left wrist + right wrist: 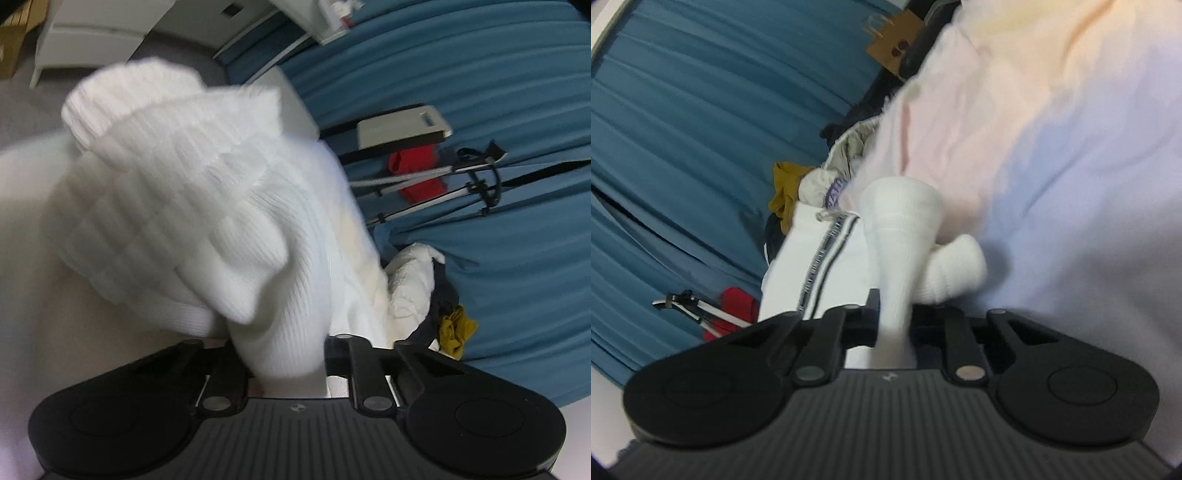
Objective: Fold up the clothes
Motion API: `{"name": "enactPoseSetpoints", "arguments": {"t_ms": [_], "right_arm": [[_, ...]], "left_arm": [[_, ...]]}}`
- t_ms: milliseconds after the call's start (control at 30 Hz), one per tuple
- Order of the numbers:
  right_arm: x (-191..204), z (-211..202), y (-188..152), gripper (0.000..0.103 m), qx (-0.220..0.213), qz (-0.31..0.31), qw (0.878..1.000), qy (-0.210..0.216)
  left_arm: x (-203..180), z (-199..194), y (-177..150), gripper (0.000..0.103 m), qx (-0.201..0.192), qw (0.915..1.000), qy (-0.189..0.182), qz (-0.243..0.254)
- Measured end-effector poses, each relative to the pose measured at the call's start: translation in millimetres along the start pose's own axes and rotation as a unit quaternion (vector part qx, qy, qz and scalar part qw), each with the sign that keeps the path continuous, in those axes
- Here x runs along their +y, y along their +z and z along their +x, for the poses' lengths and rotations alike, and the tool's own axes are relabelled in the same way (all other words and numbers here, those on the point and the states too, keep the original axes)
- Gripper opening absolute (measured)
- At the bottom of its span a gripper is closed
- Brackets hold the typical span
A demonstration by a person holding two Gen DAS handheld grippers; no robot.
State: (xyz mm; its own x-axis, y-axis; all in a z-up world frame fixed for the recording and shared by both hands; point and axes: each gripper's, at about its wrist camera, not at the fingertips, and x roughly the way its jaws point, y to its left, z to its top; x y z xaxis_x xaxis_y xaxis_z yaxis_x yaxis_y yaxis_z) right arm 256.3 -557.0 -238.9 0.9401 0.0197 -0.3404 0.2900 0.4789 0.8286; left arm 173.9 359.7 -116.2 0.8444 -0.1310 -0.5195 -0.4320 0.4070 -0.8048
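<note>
My left gripper (288, 354) is clamped on a ribbed white sock (207, 206), its knit bunched in soft folds close to the lens; my right gripper (894, 325) pinches the same sock (901, 236), which flares out tube-shaped above the pale bed sheet (1052, 129); white striped shorts (812, 266) lie beside pleated blue curtains (683, 110).

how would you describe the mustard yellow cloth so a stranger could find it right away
Start from the blue curtain and follow its lower edge to the heap of clothes against it. The mustard yellow cloth is crumpled just above the white garment with striped trim, the only yellow piece among white and dark fabrics.
</note>
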Motion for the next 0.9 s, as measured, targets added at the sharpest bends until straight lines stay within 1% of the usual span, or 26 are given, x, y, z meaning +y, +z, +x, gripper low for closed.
{"name": "enactPoseSetpoints", "arguments": {"t_ms": [67, 167, 267, 333, 400, 467, 567, 667, 733, 800, 867, 900], "right_arm": [[6, -17, 2, 0.013, -0.008, -0.008, 1.0, -0.003], [13, -43, 4, 0.012, -0.011, -0.015, 1.0, -0.008], [16, -70, 5, 0.012, -0.006, -0.012, 1.0, -0.017], [16, -84, 5, 0.012, -0.001, -0.001, 1.0, -0.028], [13, -95, 4, 0.012, 0.0, 0.02, 0.999, -0.033], [13, -107, 0, 0.012, 0.001, 0.029, 0.999, -0.035], [11, -124, -2, 0.012, 0.005, 0.037, 0.999, -0.035], [13, -136, -1, 0.011, 0.0, 0.029, 0.999, -0.032], [8, -140, -2, 0.011, 0.0, 0.024, 0.999, -0.045], [-6, -138, -5, 0.011, 0.011, 0.038, 0.997, -0.065], [-24, -132, -10, 0.011, 0.029, 0.054, 0.994, -0.087], [-32, -130, -12, 0.011, 0.035, 0.066, 0.993, -0.092]], "left_arm": [[-8, -5, 0, 0.013, -0.011, 0.9999, -0.009, -0.001], [-8, -25, 2, 0.012, -0.024, 0.9994, -0.023, -0.007], [-9, -46, 7, 0.012, -0.035, 0.9985, -0.038, -0.018], [-5, -62, 9, 0.008, -0.043, 0.9979, -0.044, -0.019], [2, -88, 11, 0.008, -0.042, 0.9979, -0.047, -0.014], [5, -108, 10, 0.008, -0.04, 0.9983, -0.043, -0.002], [12, -132, 11, 0.008, -0.03, 0.9986, -0.039, -0.02], [13, -144, 9, 0.008, -0.019, 0.9996, -0.019, 0.002], [14, -143, 5, 0.009, 0.001, 0.9995, 0.008, 0.03], [15, -141, 3, 0.01, 0.017, 0.9986, 0.029, 0.041], [18, -141, 0, 0.017, 0.032, 0.9973, 0.046, 0.048], [19, -145, -2, 0.019, 0.036, 0.9966, 0.051, 0.054]]}}
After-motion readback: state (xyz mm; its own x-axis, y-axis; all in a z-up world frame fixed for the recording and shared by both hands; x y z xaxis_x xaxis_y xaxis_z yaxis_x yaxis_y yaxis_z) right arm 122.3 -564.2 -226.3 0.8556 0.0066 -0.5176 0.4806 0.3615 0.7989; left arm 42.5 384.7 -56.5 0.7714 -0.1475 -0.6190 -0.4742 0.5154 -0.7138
